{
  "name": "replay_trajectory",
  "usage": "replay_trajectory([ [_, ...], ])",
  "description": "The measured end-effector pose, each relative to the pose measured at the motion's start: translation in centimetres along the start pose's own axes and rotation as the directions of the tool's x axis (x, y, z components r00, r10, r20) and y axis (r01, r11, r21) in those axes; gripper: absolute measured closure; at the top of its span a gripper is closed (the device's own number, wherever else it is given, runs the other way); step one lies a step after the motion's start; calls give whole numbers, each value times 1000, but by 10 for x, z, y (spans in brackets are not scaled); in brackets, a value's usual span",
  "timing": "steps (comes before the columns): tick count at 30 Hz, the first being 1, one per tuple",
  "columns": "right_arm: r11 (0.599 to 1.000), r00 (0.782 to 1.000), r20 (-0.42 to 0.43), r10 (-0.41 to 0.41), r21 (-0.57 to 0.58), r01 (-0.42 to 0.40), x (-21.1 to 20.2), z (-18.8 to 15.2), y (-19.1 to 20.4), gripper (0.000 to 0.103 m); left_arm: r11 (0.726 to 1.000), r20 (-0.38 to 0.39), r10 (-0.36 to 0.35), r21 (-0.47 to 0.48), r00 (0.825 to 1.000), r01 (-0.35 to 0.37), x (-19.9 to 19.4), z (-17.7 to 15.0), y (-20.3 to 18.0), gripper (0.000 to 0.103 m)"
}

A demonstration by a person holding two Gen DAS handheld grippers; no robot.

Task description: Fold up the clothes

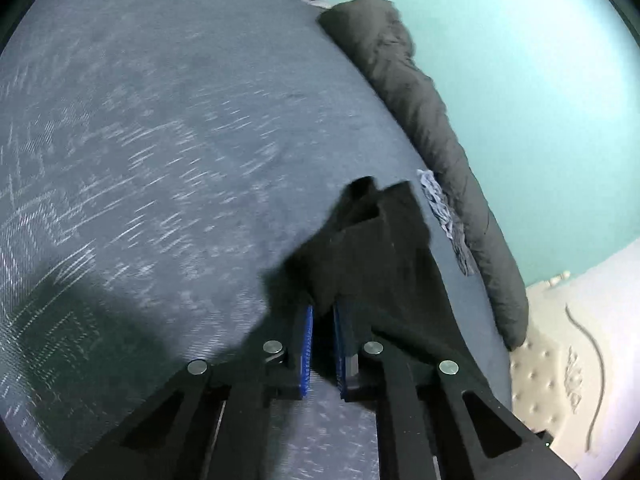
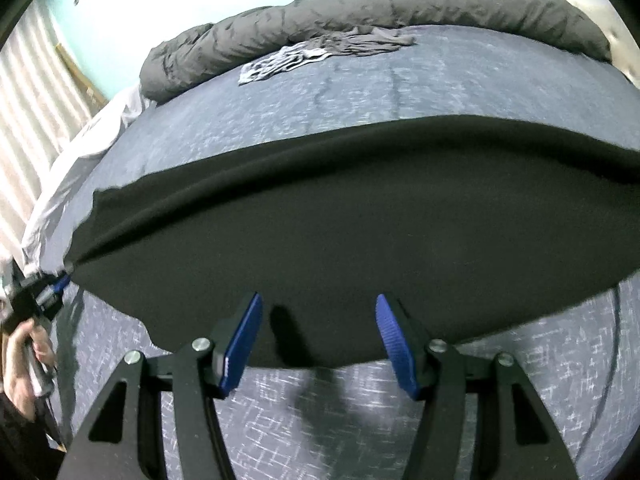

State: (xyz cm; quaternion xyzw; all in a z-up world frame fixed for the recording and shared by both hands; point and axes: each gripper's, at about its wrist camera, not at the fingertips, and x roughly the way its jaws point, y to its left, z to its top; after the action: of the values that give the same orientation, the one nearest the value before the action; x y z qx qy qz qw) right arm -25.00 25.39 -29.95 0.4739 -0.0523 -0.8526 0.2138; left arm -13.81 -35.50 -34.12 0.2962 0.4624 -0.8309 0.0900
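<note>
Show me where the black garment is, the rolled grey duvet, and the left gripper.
black garment (image 2: 360,216): right wrist view, middle of the spread cloth.
rolled grey duvet (image 2: 360,12): right wrist view, middle of the roll along the wall.
left gripper (image 1: 324,316): left wrist view, between its fingertips, pinching the cloth.

black cloth (image 2: 360,216) cut off right, bedspread (image 1: 160,120) perhaps motion-blurred

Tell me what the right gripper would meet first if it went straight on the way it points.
Probably the black cloth: its near edge lies just past the open right gripper. Depth is unclear.
</note>
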Motion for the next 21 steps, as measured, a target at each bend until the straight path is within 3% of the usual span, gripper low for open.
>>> replay_trajectory([
  [3, 999, 1000, 2, -14, 30, 14, -8, -3, -18, 43, 999, 3, 9, 40, 1000, -9, 1, 0, -7, 92],
  [7, 995, 998, 24, -53, 87, 51, -28, -4, -56, 43, 994, 62, 82, 64, 995, -86, -12, 0, -17, 77],
  [13, 968, 979, 64, -196, 170, 182, -65, -2, -130, 43, 971, 145, 102, 202, 984, -130, -27, 2, -53, 75],
  [16, 957, 971, 70, -227, 199, 209, -72, -3, -152, 43, 964, 126, 70, 248, 990, -100, -13, 4, -72, 72],
  [18, 952, 971, 80, -223, 231, 200, -74, -7, -160, 43, 960, 109, 64, 266, 992, -91, -3, 4, -80, 59],
  [21, 948, 974, 86, -211, 260, 182, -71, -17, -163, 41, 951, 91, 72, 295, 993, -96, 8, 6, -91, 56],
])
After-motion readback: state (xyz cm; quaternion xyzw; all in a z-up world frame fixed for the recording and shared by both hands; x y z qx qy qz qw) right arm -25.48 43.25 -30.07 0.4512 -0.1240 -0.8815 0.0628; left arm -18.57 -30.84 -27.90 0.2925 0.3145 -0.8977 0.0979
